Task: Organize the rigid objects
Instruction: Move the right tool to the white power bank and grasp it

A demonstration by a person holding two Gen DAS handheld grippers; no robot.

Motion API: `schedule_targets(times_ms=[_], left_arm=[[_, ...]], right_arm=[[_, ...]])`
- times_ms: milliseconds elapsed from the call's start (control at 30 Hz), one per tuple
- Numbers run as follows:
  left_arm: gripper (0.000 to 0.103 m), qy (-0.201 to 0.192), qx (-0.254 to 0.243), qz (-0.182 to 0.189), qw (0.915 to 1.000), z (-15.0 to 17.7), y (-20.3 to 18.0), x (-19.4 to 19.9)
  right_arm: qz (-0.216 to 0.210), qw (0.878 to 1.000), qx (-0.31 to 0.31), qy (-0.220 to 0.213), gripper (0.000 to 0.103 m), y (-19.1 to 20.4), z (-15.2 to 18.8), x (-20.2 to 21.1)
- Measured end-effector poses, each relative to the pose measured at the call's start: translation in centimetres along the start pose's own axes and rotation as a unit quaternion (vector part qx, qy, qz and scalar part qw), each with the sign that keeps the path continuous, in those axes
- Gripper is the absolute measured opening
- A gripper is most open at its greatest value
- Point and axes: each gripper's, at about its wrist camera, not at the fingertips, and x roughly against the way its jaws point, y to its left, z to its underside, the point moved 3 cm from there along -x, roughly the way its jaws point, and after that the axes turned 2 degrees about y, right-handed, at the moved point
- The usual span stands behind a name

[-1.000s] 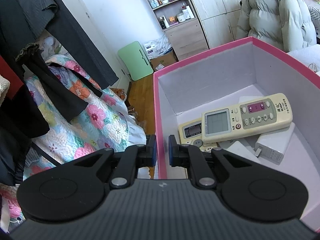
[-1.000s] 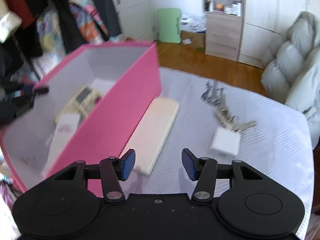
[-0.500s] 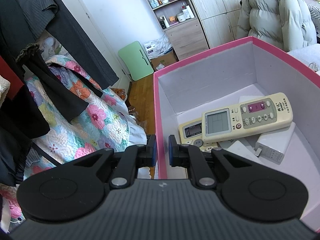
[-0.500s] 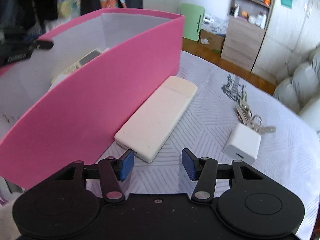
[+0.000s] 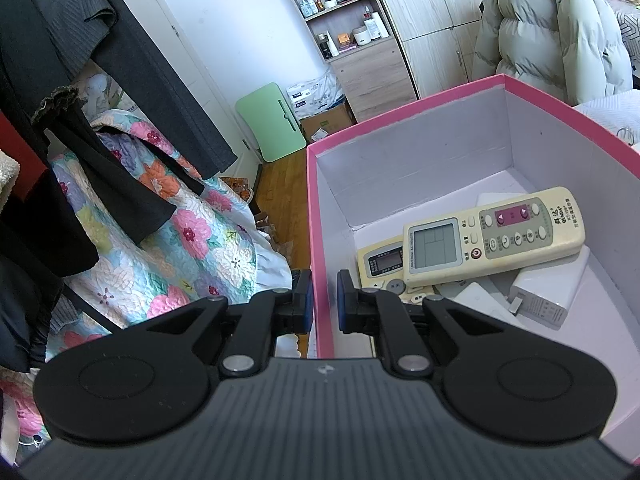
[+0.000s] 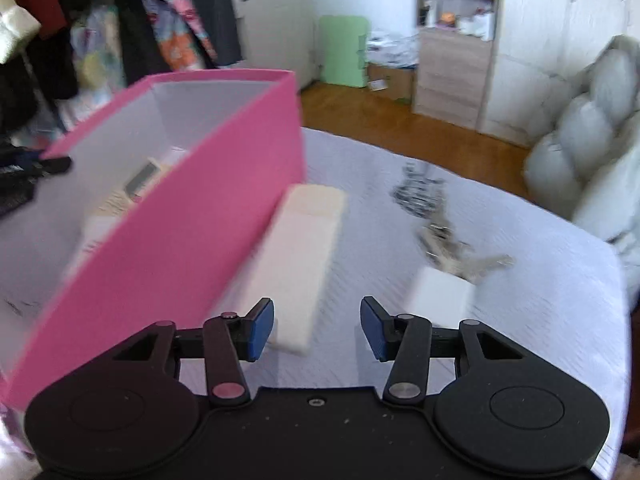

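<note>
The left gripper (image 5: pixel 323 300) is clenched on the near wall of the pink box (image 5: pixel 320 240), one finger outside and one inside, steadying it at the left edge of the worktop (image 6: pixel 520 280). Inside the box lie two cream remotes, the larger remote (image 5: pixel 492 236) resting across the smaller remote (image 5: pixel 384 264), with a white adapter (image 5: pixel 548 296) beside them.

The right gripper (image 6: pixel 317 328) hangs over the worktop with its fingers released and nothing between them. The right view is blurred. Just ahead of its left finger lies a long cream slab (image 6: pixel 296 264), probably another remote face down, flat along the outer side of the box. Further right are a small white charger (image 6: pixel 440 292) and a bunch of keys (image 6: pixel 452 252), near each other and apart from the slab.

The step in hand looks like the reach for the next loose object, most likely the slab. The next move calls for centring the fingers across its narrow width, closing on its long edges, then lifting it over the pink wall into the box.
</note>
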Motion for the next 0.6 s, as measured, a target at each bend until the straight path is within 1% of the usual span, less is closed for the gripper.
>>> schedule_targets(times_ms=[67,100,133,200,333,400,500,600], left_arm=[[0.009,0.000,0.000,0.000,1.0000,0.0,0.0,0.0],[0.009,0.000,0.000,0.000,1.0000,0.0,0.0,0.0],[0.009,0.000,0.000,0.000,1.0000,0.0,0.0,0.0],[0.009,0.000,0.000,0.000,1.0000,0.0,0.0,0.0],[0.010,0.000,-0.002,0.000,1.0000,0.0,-0.1,0.0],[0.010,-0.001,-0.001,0.002,1.0000,0.0,0.0,0.0],[0.010,-0.003,0.000,0.004,1.0000,0.1,0.2,0.1],[0.010,-0.006,-0.001,0.001,1.0000,0.1,0.2,0.1]], right_arm=[[-0.014,1.000,0.004,0.020,0.055,0.5,-0.6,-1.3],[-0.014,0.999,0.010,0.029,0.056,0.8,-0.7,-1.9],[-0.011,0.999,0.016,0.032,0.062,1.2,-0.7,-2.4],[0.002,0.999,0.029,0.032,0.064,1.8,-0.5,-3.1],[0.034,0.998,0.053,0.029,0.061,2.4,0.1,-2.2],[0.043,0.997,0.055,0.042,0.059,2.2,0.6,-1.4],[0.039,0.995,0.039,0.077,0.058,1.8,1.8,-0.5],[0.045,0.995,0.038,0.083,0.057,1.8,1.8,-0.4]])
